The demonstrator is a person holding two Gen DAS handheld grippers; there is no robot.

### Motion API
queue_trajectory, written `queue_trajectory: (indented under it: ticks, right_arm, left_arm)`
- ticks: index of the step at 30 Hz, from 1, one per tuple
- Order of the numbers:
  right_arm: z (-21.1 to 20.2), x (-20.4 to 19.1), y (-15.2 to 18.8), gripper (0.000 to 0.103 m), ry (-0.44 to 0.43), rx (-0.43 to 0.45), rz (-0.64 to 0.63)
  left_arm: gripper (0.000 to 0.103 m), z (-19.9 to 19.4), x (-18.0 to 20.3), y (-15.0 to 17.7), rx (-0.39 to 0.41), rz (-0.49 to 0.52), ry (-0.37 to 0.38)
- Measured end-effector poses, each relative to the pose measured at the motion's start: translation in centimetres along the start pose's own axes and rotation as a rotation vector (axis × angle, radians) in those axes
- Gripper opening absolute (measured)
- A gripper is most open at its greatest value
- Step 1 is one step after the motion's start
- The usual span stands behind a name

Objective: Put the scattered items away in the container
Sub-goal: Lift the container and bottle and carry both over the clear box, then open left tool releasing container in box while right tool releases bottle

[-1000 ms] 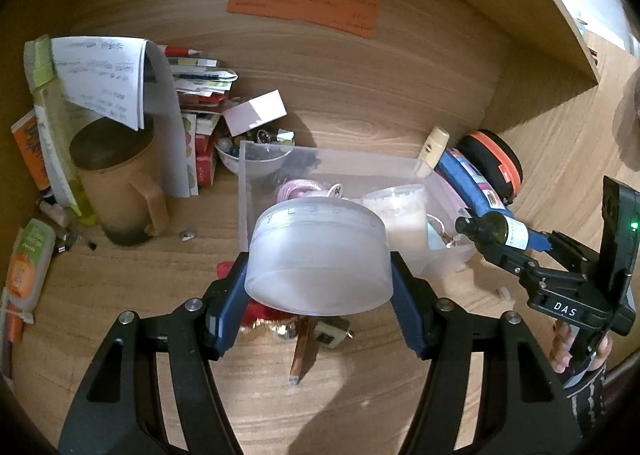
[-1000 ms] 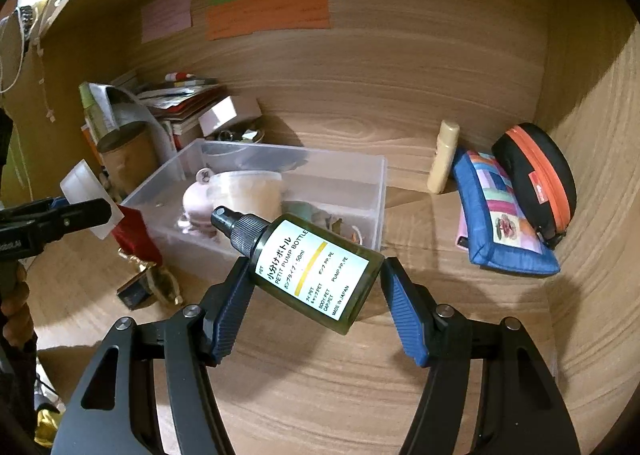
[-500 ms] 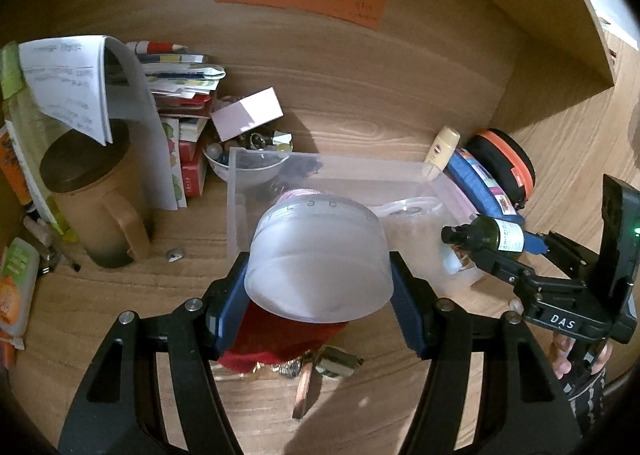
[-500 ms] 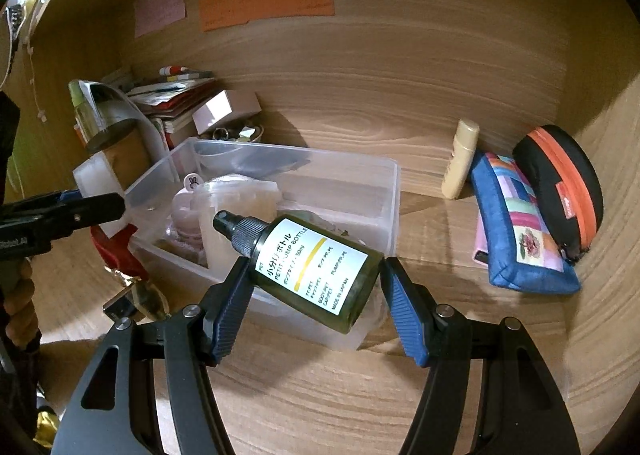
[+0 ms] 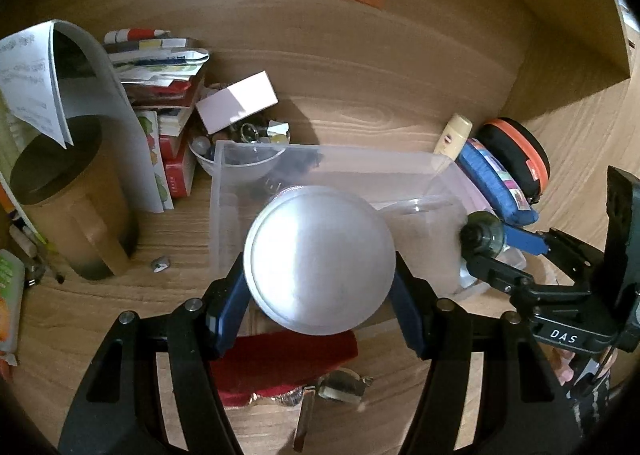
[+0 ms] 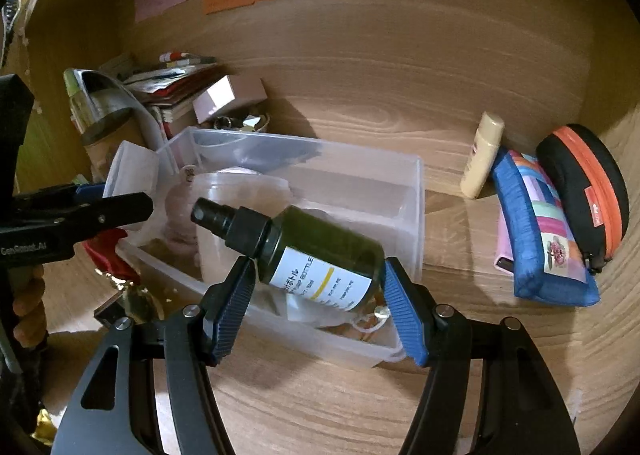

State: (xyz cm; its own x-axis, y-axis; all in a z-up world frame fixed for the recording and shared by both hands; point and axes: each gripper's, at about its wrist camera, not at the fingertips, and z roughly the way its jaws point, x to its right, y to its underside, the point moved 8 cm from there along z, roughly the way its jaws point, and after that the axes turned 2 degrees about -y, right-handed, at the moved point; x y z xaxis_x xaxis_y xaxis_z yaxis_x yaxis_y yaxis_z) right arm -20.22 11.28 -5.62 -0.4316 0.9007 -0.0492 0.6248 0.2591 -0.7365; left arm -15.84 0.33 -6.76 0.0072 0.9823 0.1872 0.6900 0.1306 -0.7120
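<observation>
Two grips show. From the left wrist, the left gripper (image 5: 320, 275) clamps a frosted round jar (image 5: 319, 260) over the near edge of the clear plastic bin (image 5: 224, 199); a small bowl (image 5: 240, 163) of trinkets sits behind the bin. From the right wrist, the right gripper (image 6: 316, 299) clenches a dark green spray bottle (image 6: 304, 251) above the bin (image 6: 416, 215), which holds a translucent cup (image 6: 236, 215) and some small oddments.

Wooden desk (image 5: 360, 103) w/ back panel is carrying it all. Clear plastic bin (image 5: 224, 207) is sitting at centre. At 9 o'clock a brown mug (image 5: 68, 215) is standing; at 10, stacked booklets (image 5: 160, 67). At 3, a cream tube (image 6: 482, 155), blue pouch (image 6: 540, 239) & black-orange case (image 6: 584, 191) are lying side by side.
</observation>
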Motion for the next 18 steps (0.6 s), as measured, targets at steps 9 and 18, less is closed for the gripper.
queue_trajectory:
  ticks: [9, 18]
  right_arm:
    - [0.26, 0.14, -0.14, 0.061, -0.005, 0.002, 0.010]
    - [-0.32, -0.07, -0.22, 0.068, 0.026, 0.017, -0.021]
  left_arm:
    - [0.065, 0.30, 0.05, -0.15, 0.010, 0.012, -0.014]
    - [0.065, -0.35, 0.80, 0.13, 0.024, 0.055, -0.039]
